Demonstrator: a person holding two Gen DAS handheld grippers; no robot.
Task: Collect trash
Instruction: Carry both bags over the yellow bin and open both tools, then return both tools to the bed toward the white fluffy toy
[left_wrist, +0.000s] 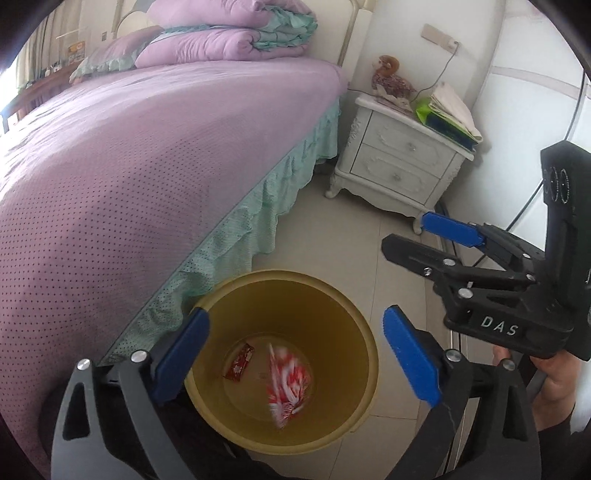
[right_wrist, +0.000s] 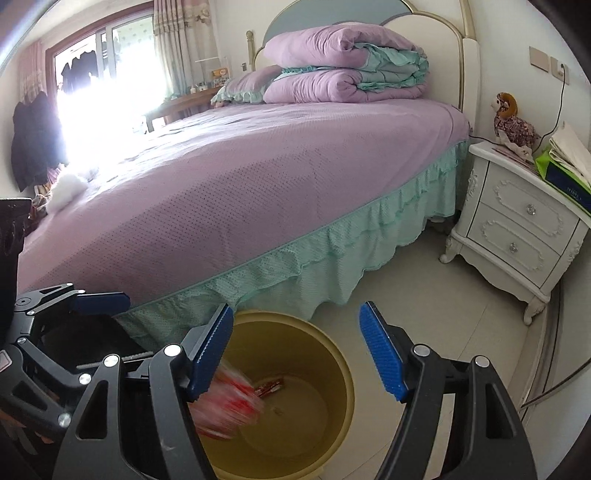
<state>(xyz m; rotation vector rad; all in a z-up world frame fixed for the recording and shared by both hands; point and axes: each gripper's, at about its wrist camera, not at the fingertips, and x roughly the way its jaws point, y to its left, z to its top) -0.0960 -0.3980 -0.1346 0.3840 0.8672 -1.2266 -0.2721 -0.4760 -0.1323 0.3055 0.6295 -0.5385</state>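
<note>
A yellow trash bin (left_wrist: 364, 343) stands on the floor beside the bed; it also shows in the right wrist view (right_wrist: 341, 363). Inside lie a red-and-white crumpled wrapper (left_wrist: 288, 387), blurred in the right wrist view (right_wrist: 231, 404), and a small red packet (left_wrist: 239, 363) (right_wrist: 269, 388). My left gripper (left_wrist: 295, 350) is open and empty right above the bin's mouth. My right gripper (right_wrist: 297, 354) is open and empty over the bin's rim; it also shows in the left wrist view (left_wrist: 417, 236), to the right of the bin.
A purple bed with a teal frilled skirt (right_wrist: 295, 258) runs along the left, folded quilts at its head. A white nightstand (right_wrist: 517, 229) with a plush toy and papers stands at the right wall. A white crumpled tissue (right_wrist: 68, 190) lies on the bed's far side.
</note>
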